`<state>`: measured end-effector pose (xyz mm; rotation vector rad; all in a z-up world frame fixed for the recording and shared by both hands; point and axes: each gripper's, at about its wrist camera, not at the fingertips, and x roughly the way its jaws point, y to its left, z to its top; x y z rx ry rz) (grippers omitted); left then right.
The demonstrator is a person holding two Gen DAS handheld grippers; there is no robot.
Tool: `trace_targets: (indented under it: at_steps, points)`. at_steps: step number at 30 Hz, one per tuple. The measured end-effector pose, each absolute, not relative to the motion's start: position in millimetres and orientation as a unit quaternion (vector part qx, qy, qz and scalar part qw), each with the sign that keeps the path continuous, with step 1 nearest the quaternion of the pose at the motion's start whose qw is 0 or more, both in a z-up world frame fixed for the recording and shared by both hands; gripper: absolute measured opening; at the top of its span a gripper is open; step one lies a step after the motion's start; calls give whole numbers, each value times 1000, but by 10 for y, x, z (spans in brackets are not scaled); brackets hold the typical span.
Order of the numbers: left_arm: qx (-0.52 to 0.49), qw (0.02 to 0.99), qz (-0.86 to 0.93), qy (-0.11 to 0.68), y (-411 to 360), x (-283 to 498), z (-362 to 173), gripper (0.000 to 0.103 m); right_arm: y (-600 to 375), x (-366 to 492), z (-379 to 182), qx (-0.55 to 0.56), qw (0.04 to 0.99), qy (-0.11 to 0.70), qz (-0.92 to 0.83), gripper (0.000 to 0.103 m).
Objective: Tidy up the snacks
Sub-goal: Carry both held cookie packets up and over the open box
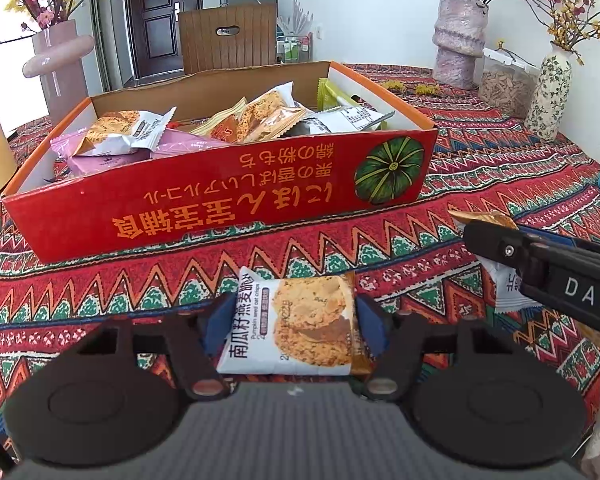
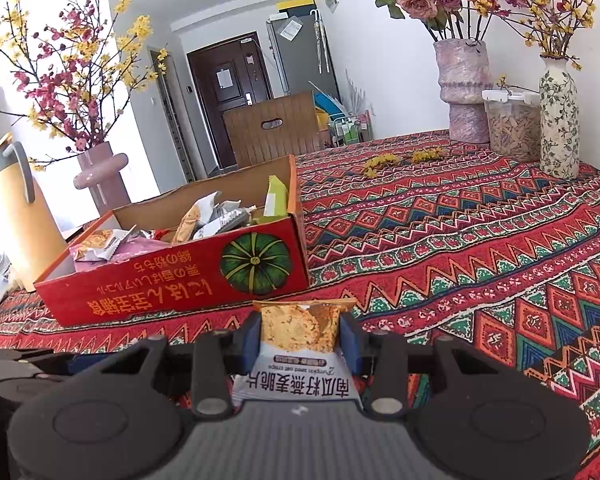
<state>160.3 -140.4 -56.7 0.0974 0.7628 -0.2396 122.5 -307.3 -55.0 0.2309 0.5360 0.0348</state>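
A red cardboard box [image 1: 220, 208] with a pumpkin picture stands on the patterned tablecloth and holds several snack packets [image 1: 260, 118]. Just in front of it, a pumpkin seed oat crisp packet [image 1: 300, 320] lies low over the cloth, and my left gripper [image 1: 290, 314] is shut on it, its blue pads pressing both sides. My right gripper [image 2: 300, 330] is shut on a second oat crisp packet [image 2: 296, 328], held near the box's [image 2: 160, 284] front right corner. In the left wrist view the right gripper [image 1: 496, 248] reaches in from the right with its packet [image 1: 506, 294].
At the table's far right stand a pink textured vase [image 2: 464, 88], a clear jar of seeds [image 2: 512, 128] and a floral vase [image 2: 560, 120]. A pink vase [image 2: 100, 176] and a tan flask [image 2: 16, 216] stand left of the box. A wooden chair back [image 2: 272, 128] is behind.
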Motion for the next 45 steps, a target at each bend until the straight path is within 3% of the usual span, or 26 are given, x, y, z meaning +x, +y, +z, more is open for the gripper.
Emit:
trace_targets:
  at_steps: [13, 25, 36, 45]
  points:
    - [44, 924, -125, 358, -1328, 1531, -513, 57, -2987, 1206, -524, 104, 958, 265, 20, 40]
    - [22, 956, -114, 270, -1044, 1458, 7, 57, -2815, 1303, -237, 87, 972, 216, 42, 41]
    - [14, 972, -75, 221, -868, 1868, 371, 57, -2615, 1801, 62, 67, 980, 179, 60, 41]
    - [5, 973, -45, 226, -769, 2387, 332, 57, -2454, 2432, 117, 56, 981, 176, 64, 41]
